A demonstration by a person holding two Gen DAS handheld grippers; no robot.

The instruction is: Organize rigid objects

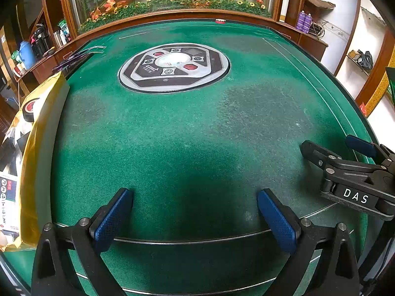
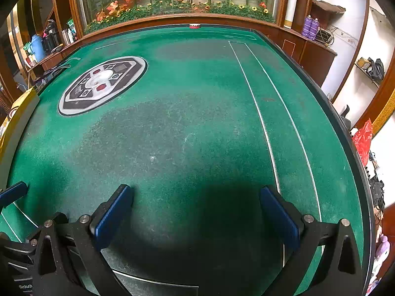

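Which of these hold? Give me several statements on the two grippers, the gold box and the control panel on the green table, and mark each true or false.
1. The left gripper is open with nothing between its fingers. True.
2. The right gripper is shut on a mahjong tile. False: it is open and holds nothing.
3. The gold box lies at the left edge of the green table. True.
4. The round control panel sits between the left gripper's fingers. False: it lies farther out, in the middle of the felt, apart from both grippers.
5. A roll of black tape rests on the gold box. True.
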